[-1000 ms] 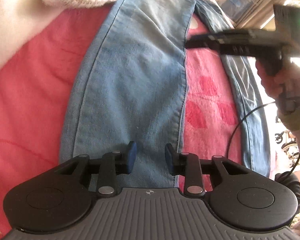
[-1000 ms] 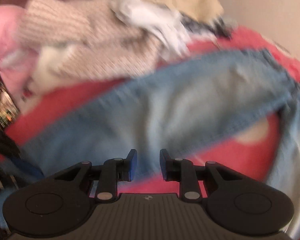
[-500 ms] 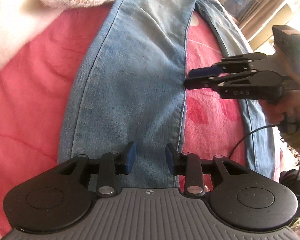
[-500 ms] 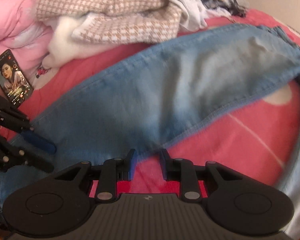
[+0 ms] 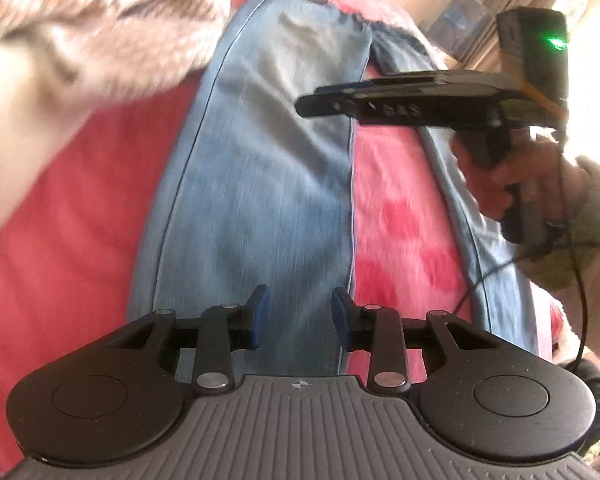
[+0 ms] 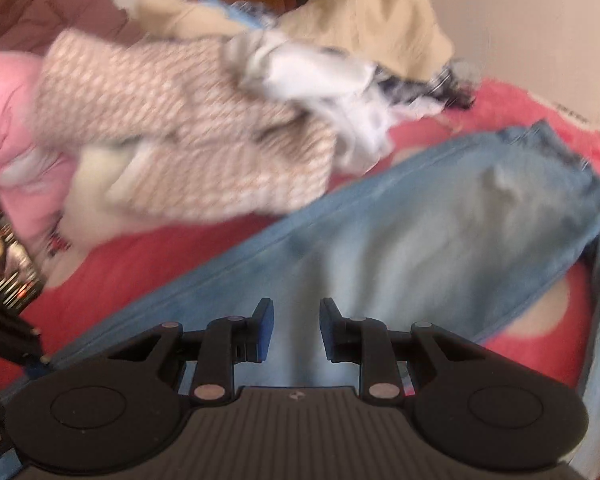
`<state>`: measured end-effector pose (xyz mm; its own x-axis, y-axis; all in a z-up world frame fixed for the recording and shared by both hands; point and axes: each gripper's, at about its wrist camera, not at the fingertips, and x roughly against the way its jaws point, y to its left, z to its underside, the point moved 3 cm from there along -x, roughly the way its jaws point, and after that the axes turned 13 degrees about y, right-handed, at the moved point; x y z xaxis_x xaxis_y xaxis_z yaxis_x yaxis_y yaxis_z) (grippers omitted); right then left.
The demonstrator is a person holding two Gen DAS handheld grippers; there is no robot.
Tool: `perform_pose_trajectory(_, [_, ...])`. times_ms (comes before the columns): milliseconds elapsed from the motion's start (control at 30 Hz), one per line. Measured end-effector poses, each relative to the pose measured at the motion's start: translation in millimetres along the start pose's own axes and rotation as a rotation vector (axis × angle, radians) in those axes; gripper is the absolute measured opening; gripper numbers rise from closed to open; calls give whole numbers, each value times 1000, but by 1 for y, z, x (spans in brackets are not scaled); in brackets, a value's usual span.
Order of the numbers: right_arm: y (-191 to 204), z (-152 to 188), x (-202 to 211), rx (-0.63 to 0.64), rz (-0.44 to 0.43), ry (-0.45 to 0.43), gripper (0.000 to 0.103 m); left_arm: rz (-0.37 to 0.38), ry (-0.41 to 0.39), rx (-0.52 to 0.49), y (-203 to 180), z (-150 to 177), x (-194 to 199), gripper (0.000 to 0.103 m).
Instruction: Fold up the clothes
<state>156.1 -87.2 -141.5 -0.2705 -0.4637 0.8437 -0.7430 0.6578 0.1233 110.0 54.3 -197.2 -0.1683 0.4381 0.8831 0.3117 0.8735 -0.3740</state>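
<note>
My right gripper (image 6: 296,330) has swung up off the inner seam and now hovers over the left leg of the jeans (image 5: 260,184), jaws apart, holding nothing. My left gripper (image 5: 298,316) stays spread at that leg's near end. The jeans lie flat on the red bedspread (image 5: 80,200), legs splayed, the clothes pile (image 6: 172,128) along its far edge. No fold is made; neither gripper holds cloth.

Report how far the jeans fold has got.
Done: the jeans lie spread flat on the red cover, legs apart in a V. In hand: nothing; the left claw and right claw are open and empty over one leg. Left: every fold, since no leg is doubled over yet, plus the heap of clothes beside the jeans.
</note>
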Motion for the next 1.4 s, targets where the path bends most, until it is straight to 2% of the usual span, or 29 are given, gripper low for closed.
perform_pose_trajectory(267, [-114,-52,-19,-213,120,-89,27,19,-50,-58,-9,-60,-28,33])
perform_pose_trajectory(367, [-155,-62,-33,-253,195,-97,27,31,-56,-66,-13,-77,-49,33])
perform_pose_trajectory(467, [-178,-44,-56,-274,185,9,27,56,-68,-64,-11,-93,-63,33])
perform_pose_trajectory(600, [-153,-18,-45,-82,202,73,27,76,-109,-42,0,-118,-75,33])
perform_pose_trajectory(667, [-156,-22,-36,-70,137,136,27,88,-128,-23,6,-132,-81,33])
perform_pose_trajectory(767, [-182,-49,-21,-160,106,100,27,114,-147,-6,11,-147,-89,33])
perform_pose_trajectory(867, [-216,-97,-34,-259,119,70,28,131,-164,-14,11,-144,-90,33])
perform_pose_trajectory(900, [-227,-113,-38,-292,123,60,30,137,-169,-17,12,-142,-90,33])
perform_pose_trajectory(933, [-238,-129,-43,-325,127,49,39,145,-172,-16,13,-141,-90,33])
perform_pose_trajectory(967, [-249,-145,-47,-358,131,39,43,153,-174,-12,14,-141,-90,33])
perform_pose_trajectory(1067, [-283,-193,-60,-456,144,8,44,175,-178,3,17,-140,-90,33])
perform_pose_trajectory(1167, [-299,-226,-83,-483,223,17,45,194,-182,13,20,-144,-94,33])
perform_pose_trajectory(1267, [-321,-245,-101,-544,266,47,48,215,-184,22,23,-144,-95,33])
perform_pose_trajectory(1300, [-329,-251,-106,-549,249,55,49,223,-184,26,24,-144,-95,33])
perform_pose_trajectory(1333, [-332,-254,-110,-541,239,59,59,231,-184,29,25,-144,-95,33])
perform_pose_trajectory(1400, [-339,-259,-118,-512,235,81,69,247,-184,35,28,-144,-96,33])
